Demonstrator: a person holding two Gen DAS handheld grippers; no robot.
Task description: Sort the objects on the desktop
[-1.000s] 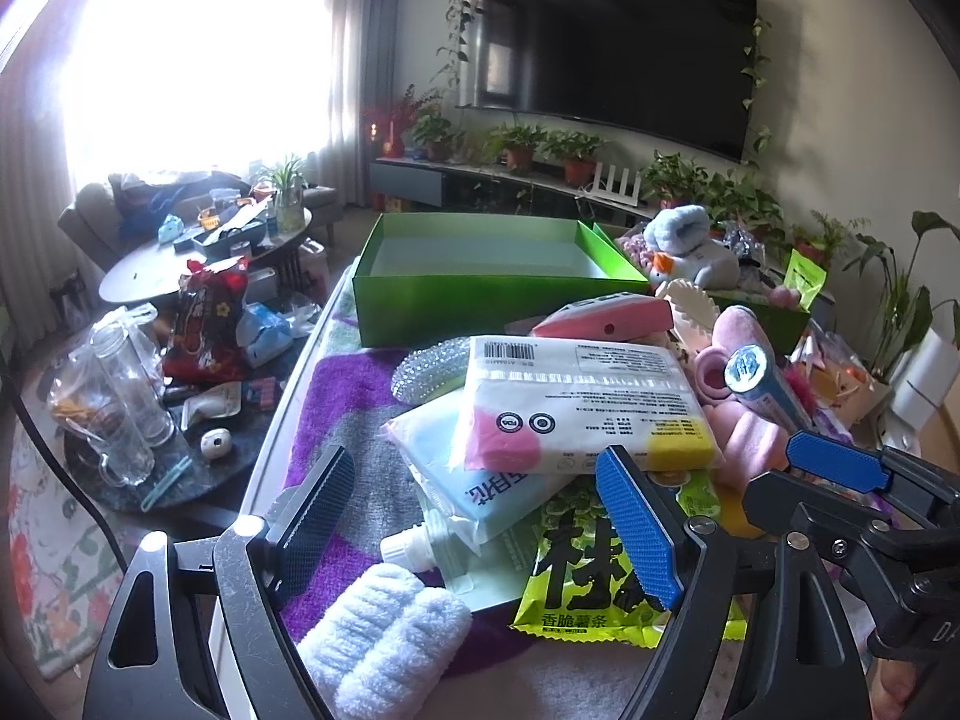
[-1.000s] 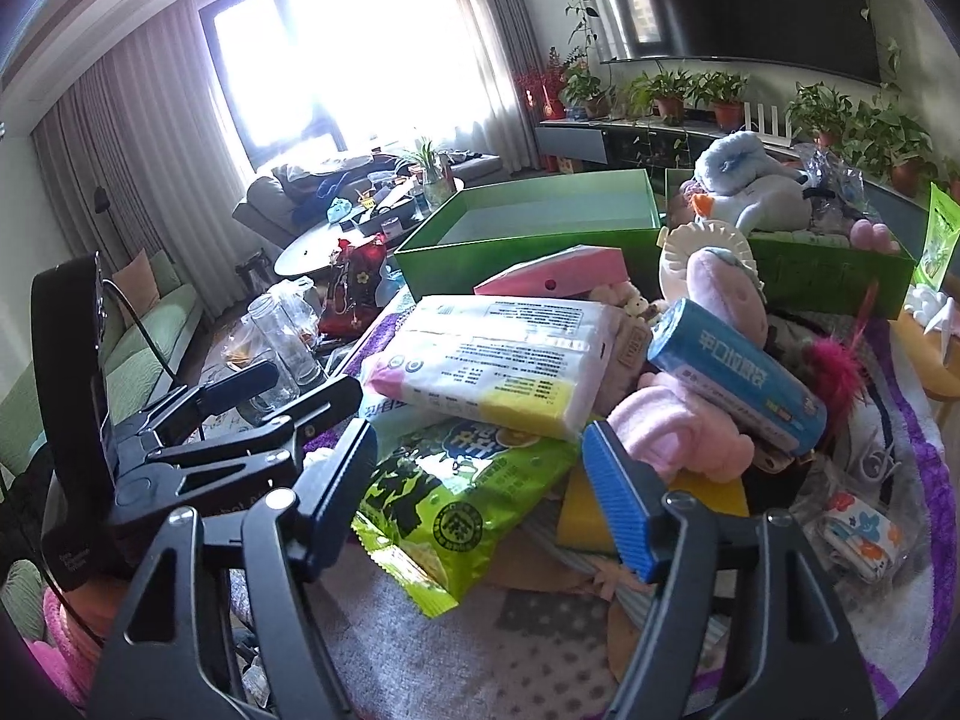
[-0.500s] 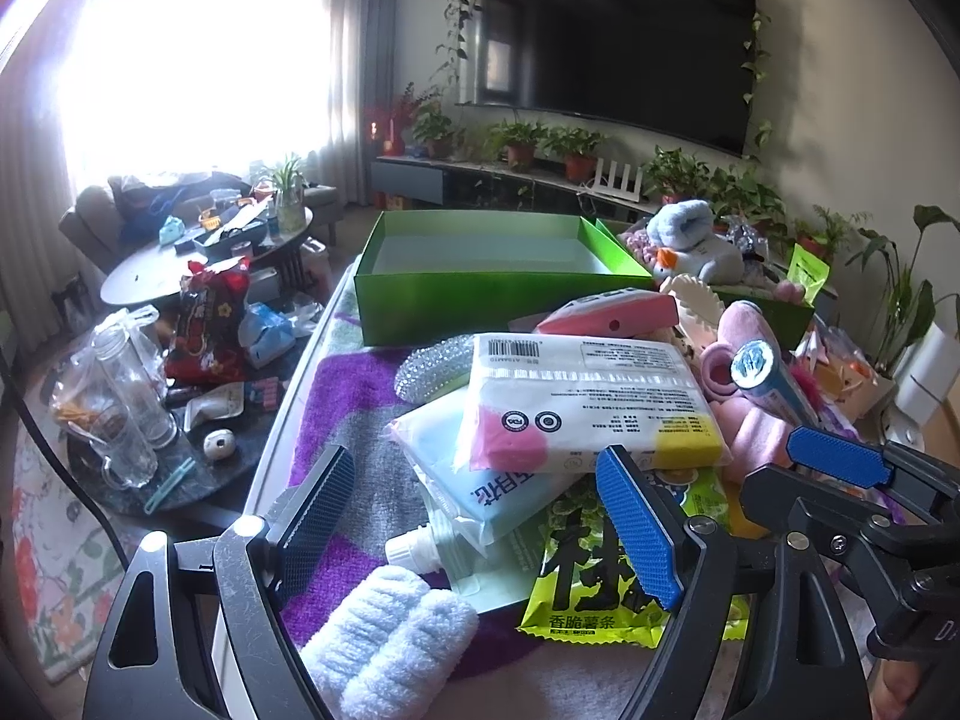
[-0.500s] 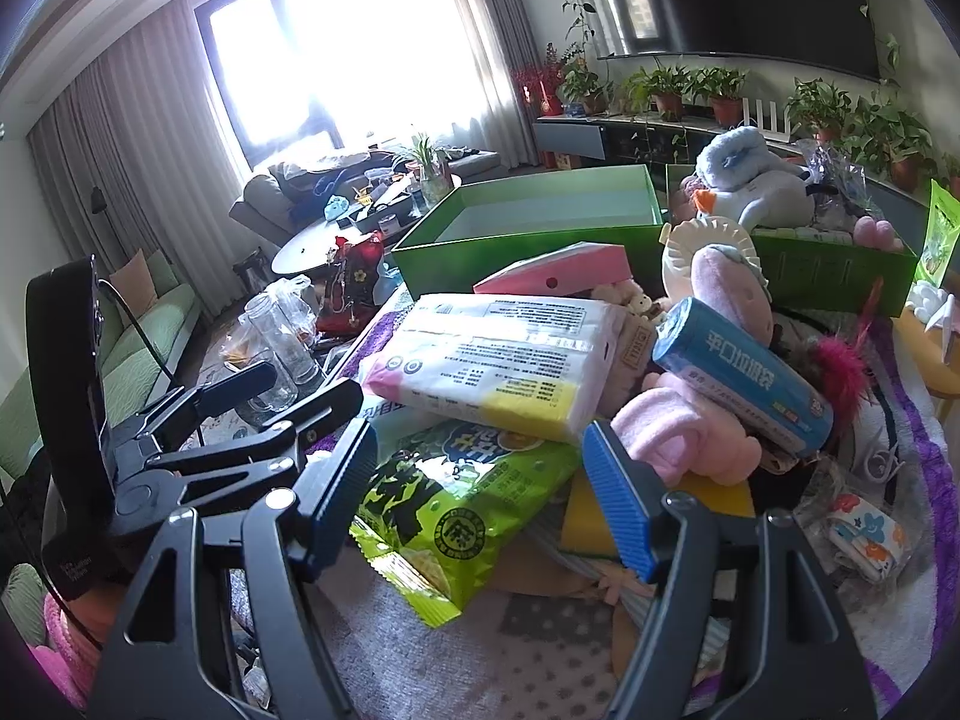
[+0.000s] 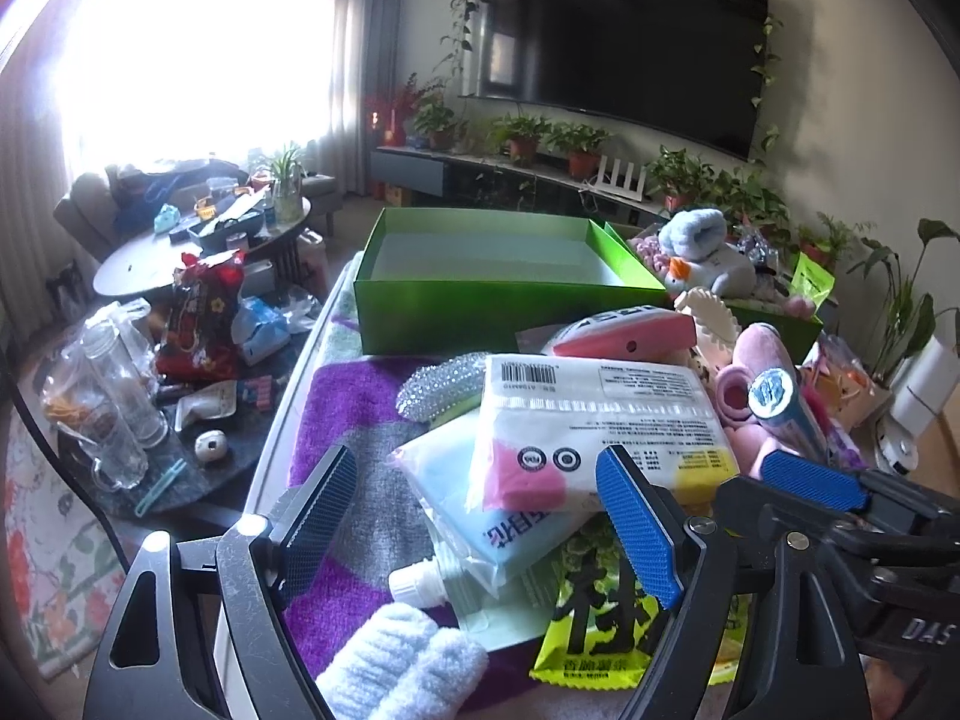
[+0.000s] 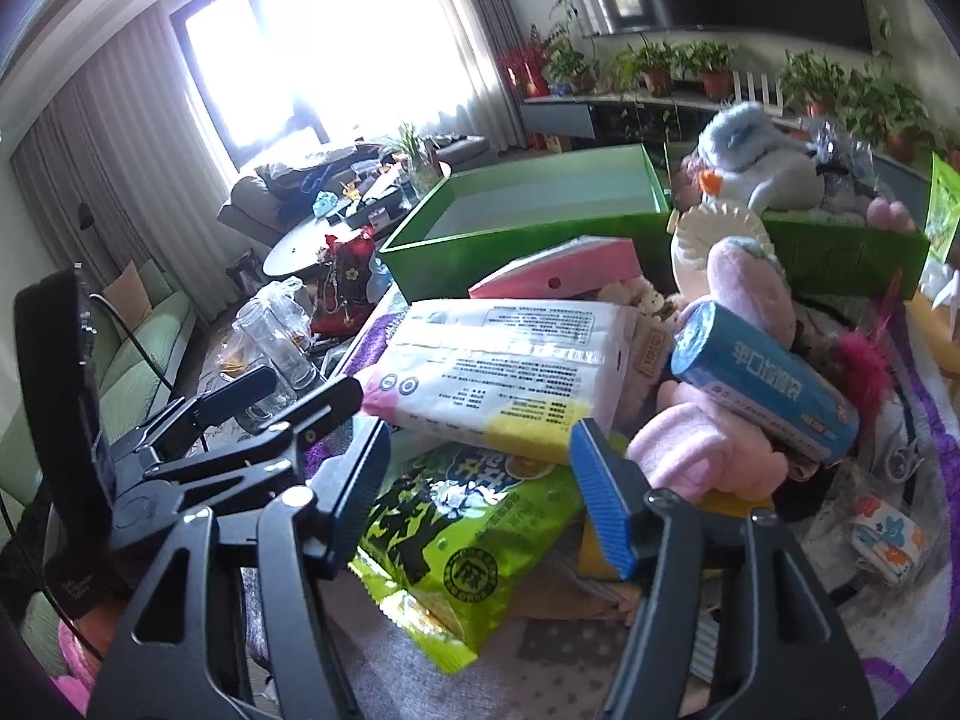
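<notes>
Left tool (image 5: 474,516) spread wide over the near edge of the pile, nothing between its blue pads, above a white rolled towel (image 5: 402,666) and a spouted refill pouch (image 5: 456,588). Right tool (image 6: 474,498) partly open and closing, fingers straddling a yellow-green snack bag (image 6: 462,546) but pressing on nothing. Heaped on the worktop (image 5: 270,438), over a purple and grey cloth (image 5: 354,408): a white tissue pack with pink and yellow corners (image 5: 594,420) on top of a pale blue wipes pack (image 5: 480,516), the snack bag under both, a glittery silver item (image 5: 444,384) just behind the tissue pack, a pink and white case (image 5: 624,336) behind that. To the right, a blue cylindrical roll (image 6: 762,384) lying tilted on a pink plush toy (image 6: 708,450). Behind the pile, an open green box (image 5: 480,300) with a bare pale floor; touching its right side, a 2nd green box (image 6: 840,246) carrying a white and blue plush duck (image 6: 756,162). Off the left edge of the worktop, a lower dark table with clear glass cups (image 5: 114,396) and a red snack bag (image 5: 198,324).
</notes>
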